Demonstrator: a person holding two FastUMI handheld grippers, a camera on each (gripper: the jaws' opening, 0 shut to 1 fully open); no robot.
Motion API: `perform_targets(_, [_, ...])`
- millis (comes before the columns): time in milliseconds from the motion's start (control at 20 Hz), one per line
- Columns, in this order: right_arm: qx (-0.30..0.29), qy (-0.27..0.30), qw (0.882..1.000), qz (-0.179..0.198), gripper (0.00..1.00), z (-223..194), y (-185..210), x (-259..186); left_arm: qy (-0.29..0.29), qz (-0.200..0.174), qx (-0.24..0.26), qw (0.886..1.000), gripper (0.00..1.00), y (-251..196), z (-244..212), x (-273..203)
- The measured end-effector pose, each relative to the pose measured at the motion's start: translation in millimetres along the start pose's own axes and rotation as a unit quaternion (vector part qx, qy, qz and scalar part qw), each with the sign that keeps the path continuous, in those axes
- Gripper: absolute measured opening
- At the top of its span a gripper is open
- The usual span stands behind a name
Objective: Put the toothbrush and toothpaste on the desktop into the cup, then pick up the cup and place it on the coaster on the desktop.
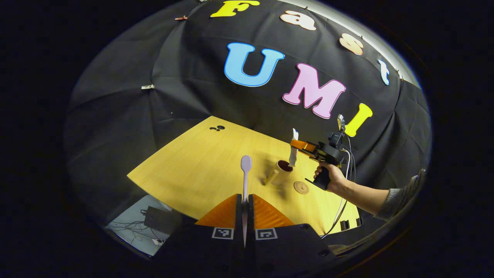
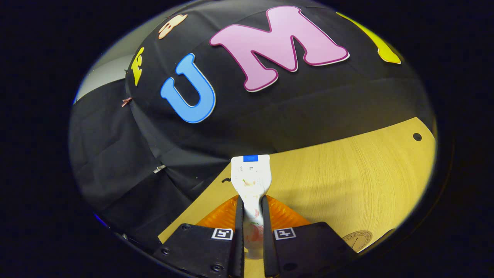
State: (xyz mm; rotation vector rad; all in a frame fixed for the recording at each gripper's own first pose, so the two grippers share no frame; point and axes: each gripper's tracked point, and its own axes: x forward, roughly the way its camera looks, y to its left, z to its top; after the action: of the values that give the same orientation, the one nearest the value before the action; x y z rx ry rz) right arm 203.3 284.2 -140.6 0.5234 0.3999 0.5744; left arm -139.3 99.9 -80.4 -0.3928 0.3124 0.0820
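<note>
A: The toothpaste [image 2: 251,181], where was it seen?

B: It was pinched between the right tongs [image 2: 252,216], flat crimped end up. In the left gripper view it was held over the cup [image 1: 281,172], lower end at the cup mouth, by the tongs in a person's hand [image 1: 332,177].

A: And the toothbrush [image 1: 245,173]?

B: It was clamped in the left tongs [image 1: 244,208], which were pressed together on its thin handle, head pointing forward, above the table [image 1: 193,170].

A: How were these things judged to handle?

B: The tube was judged light and soft, so it should be gripped at its firmer middle, not squeezed hard. The brush was judged light, stiff and a little slippery. The cup is probably breakable and is best taken at the rim or handle.

A: The coaster [image 1: 301,187]?

B: It was lying just beside the cup.
</note>
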Motion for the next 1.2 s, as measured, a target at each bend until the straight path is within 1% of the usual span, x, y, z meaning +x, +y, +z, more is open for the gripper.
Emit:
perform_targets(200, [-0.023,0.015,1.000,-0.013,0.24,-18,-10,15,0.003,0.010,-0.006,1.000,0.06,7,-5,-5])
perform_targets(450, [-0.044,0.026,0.998,-0.025,0.23,-32,-18,23,0.006,0.010,-0.005,1.000,0.06,9,-6,-2])
perform_targets(700, [-0.050,0.043,0.998,-0.025,0.27,-44,-18,22,0.008,0.012,-0.003,1.000,0.06,10,-4,-1])
perform_targets(750, [-0.051,0.043,0.998,-0.023,0.17,-43,-16,19,0.008,0.012,-0.003,1.000,0.06,9,-5,-1])
perform_targets(800, [-0.055,0.040,0.997,-0.024,0.15,-42,-15,17,0.008,0.011,-0.002,1.000,0.06,8,-5,-1])
perform_targets(900, [-0.063,0.050,0.996,-0.027,0.20,-50,-15,14,0.008,0.011,-0.004,1.000,0.06,7,-5,-1])
perform_targets(950, [-0.066,0.059,0.996,-0.027,0.39,-55,-15,11,0.007,0.010,-0.004,1.000,0.06,4,-4,-1])
perform_targets(1000, [-0.069,0.068,0.995,-0.027,0.25,-61,-14,8,0.005,0.008,-0.004,1.000,0.06,1,-2,-1])
perform_targets(1050, [-0.072,0.074,0.994,-0.028,0.27,-66,-15,4,0.003,0.007,-0.003,1.000,0.06,-2,-3,0])
perform_targets(1100, [-0.073,0.076,0.994,-0.027,0.47,-69,-14,1,0.001,0.005,-0.002,1.000,0.06,-5,0,0])
perform_targets(1150, [-0.071,0.079,0.994,-0.024,0.31,-70,-13,-2,-0.001,0.004,-0.002,1.000,0.06,-7,-1,0])
perform_targets(1200, [-0.070,0.082,0.994,-0.022,0.49,-71,-11,-7,-0.003,0.002,-0.001,1.000,0.06,-10,1,0])
